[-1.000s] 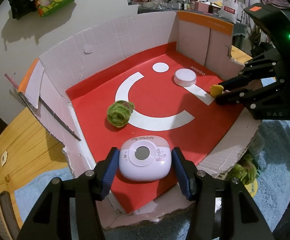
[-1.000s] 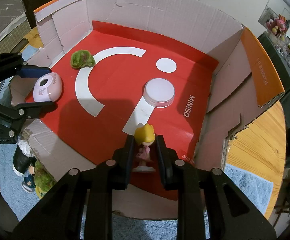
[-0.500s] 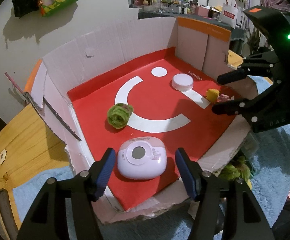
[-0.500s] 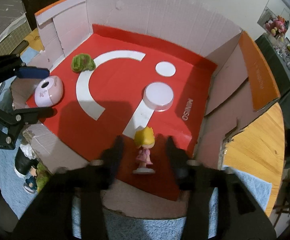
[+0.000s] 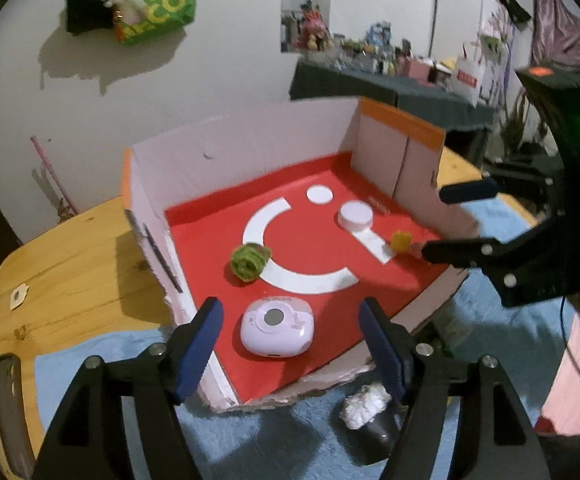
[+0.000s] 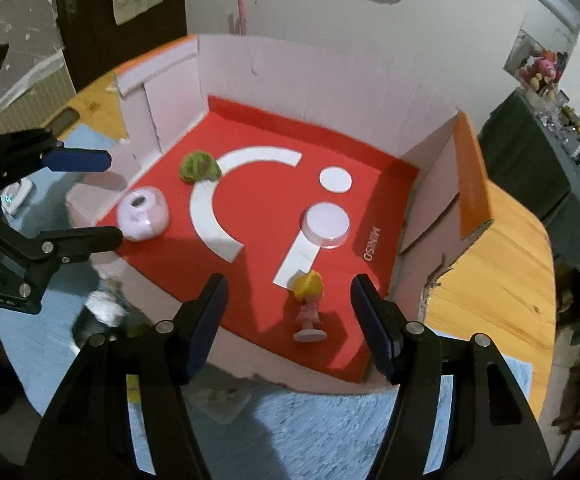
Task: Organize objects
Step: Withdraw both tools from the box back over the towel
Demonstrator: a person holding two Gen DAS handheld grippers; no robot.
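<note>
Both grippers wide (empty), left gripper point(image 5: 290, 344), right gripper point(image 6: 288, 320)

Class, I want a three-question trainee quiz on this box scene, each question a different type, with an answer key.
1. True or false: the left hand-held gripper is shut on the lilac My Melody device.
2. Multiple choice: the blonde doll figurine is A) lying flat, B) standing upright on its base, C) held in the air.
3. Fill in: the white round lidded container sits next to the printed word ____ on the red box floor.

Key: 1 false, both hand-held grippers are open, the right hand-held gripper too; 2 B; 3 MINISO.
</note>
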